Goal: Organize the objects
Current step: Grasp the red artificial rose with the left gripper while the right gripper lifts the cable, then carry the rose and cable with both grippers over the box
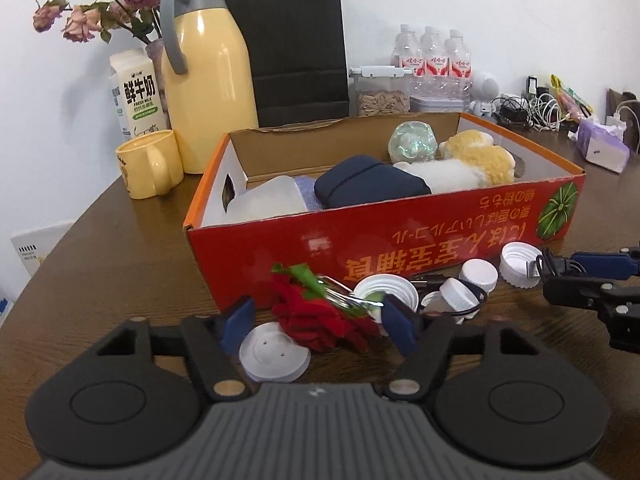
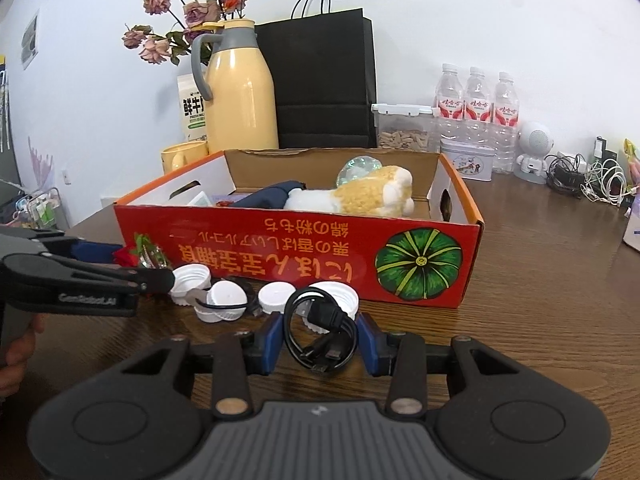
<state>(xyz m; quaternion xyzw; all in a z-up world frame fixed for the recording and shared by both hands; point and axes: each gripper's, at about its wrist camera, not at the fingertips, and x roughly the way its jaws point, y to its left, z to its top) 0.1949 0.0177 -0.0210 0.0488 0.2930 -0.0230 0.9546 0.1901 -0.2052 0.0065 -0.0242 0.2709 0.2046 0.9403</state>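
Left tool (image 1: 316, 322) spread wide around red fabric rose (image 1: 320, 316) on desk (image 1: 100, 264), pads not touching it. Right tool (image 2: 319, 340) narrowed on coiled black cable (image 2: 320, 334), gripping both sides. White caps (image 2: 276, 295) just ahead; red box (image 2: 296, 248) beyond.
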